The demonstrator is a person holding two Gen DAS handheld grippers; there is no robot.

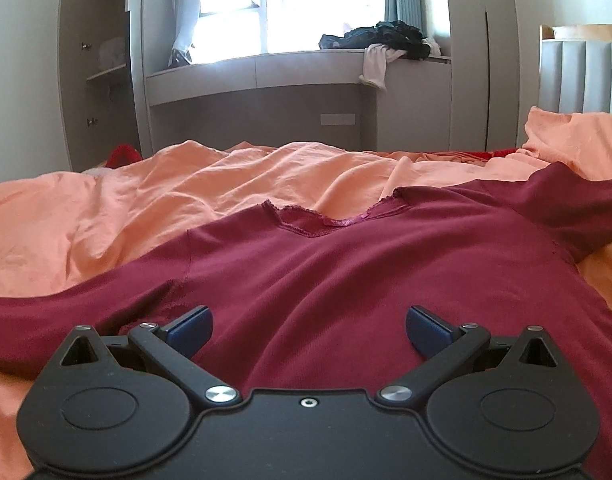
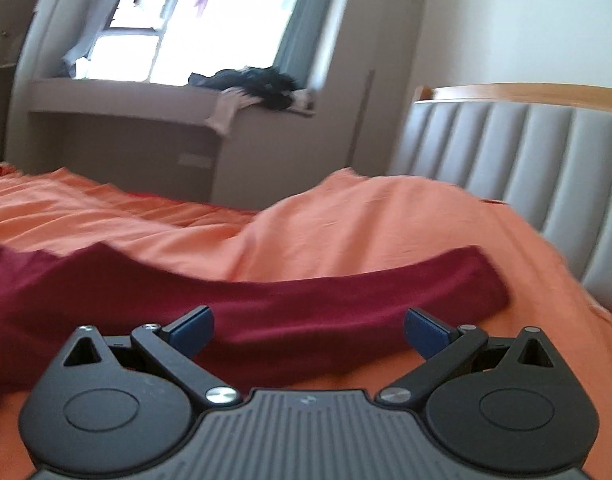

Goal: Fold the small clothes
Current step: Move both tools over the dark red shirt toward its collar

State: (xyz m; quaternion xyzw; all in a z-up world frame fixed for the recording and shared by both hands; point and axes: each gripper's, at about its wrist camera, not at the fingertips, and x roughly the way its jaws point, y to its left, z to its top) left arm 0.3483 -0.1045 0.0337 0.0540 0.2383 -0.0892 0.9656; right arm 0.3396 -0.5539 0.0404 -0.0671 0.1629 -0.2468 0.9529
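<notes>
A dark red long-sleeved top (image 1: pixel 345 264) lies spread flat on an orange bedsheet (image 1: pixel 106 208), its lace-trimmed neckline (image 1: pixel 325 220) pointing away from me. My left gripper (image 1: pixel 309 330) is open and empty, low over the top's body near its left armpit. In the right wrist view the top's right sleeve (image 2: pixel 345 292) stretches across the sheet (image 2: pixel 365 220) toward the headboard. My right gripper (image 2: pixel 309 330) is open and empty, just above the middle of that sleeve. The right view is blurred.
A grey padded headboard (image 2: pixel 525 168) stands at the right. A window ledge (image 1: pixel 266 68) beyond the bed holds a pile of dark clothes (image 1: pixel 385 38). An open wardrobe (image 1: pixel 102 72) is at the far left, with a red item (image 1: pixel 124 155) by the bed's far edge.
</notes>
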